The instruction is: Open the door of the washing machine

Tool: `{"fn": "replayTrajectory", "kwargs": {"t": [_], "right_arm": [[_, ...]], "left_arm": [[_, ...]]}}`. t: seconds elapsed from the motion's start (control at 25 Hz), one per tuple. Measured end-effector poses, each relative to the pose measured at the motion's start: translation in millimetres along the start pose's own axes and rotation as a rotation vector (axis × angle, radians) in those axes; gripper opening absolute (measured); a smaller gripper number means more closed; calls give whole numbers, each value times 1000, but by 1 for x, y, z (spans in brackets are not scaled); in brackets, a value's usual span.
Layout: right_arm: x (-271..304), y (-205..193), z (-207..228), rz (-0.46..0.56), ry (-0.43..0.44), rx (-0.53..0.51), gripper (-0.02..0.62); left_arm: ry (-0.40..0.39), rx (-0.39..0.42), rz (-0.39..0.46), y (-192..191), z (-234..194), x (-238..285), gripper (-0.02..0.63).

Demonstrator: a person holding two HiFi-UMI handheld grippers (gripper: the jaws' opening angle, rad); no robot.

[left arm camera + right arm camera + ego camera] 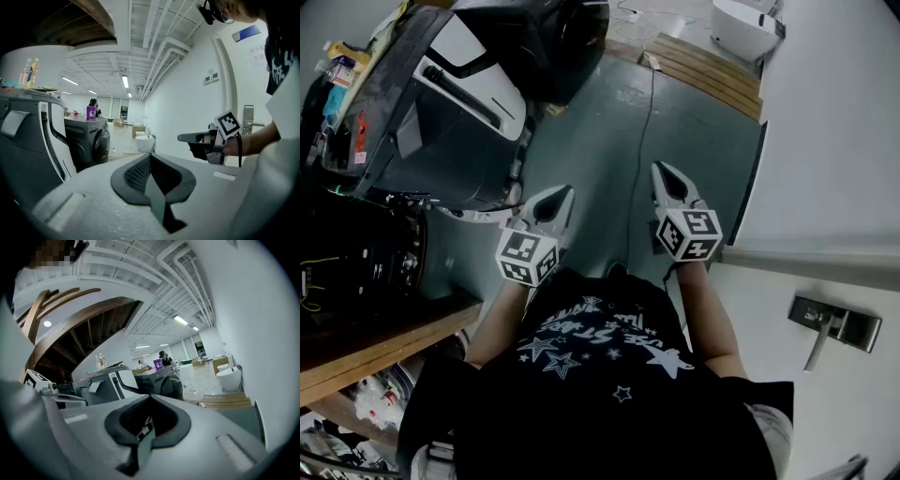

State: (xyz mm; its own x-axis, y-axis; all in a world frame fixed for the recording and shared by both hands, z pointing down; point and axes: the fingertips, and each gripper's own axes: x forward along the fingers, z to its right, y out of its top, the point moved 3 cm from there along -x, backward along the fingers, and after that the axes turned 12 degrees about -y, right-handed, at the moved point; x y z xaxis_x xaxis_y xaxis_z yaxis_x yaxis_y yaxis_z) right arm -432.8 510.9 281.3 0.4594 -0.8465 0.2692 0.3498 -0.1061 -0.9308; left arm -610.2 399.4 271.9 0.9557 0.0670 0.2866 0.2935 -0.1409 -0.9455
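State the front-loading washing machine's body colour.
Dark grey front-loading washing machine; best in left gripper view.

Grey floor (600,150), white wall (834,141) at right, wooden pallet (712,70) beyond; ceiling strip lights (124,82) lit.

Greys, black and white.
Your left gripper (567,191) and right gripper (661,170) are pale grey with black-and-white markers; your shirt (609,375) is black with white stars; the washing machine (553,47) is charcoal, the floor (609,131) beside it grey-green.
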Motion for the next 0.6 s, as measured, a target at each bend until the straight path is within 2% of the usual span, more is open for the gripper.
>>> {"fn": "replayTrajectory", "kwargs": {"t": [0.36,0.6], "right_arm": [[-9,3,6,9,-6,-14,3],[6,-8,16,-27,-37,10,3]], "left_arm": [[36,-23,8,1,-5,-3,11],[17,-16,-7,2,-13,2,11]]}}
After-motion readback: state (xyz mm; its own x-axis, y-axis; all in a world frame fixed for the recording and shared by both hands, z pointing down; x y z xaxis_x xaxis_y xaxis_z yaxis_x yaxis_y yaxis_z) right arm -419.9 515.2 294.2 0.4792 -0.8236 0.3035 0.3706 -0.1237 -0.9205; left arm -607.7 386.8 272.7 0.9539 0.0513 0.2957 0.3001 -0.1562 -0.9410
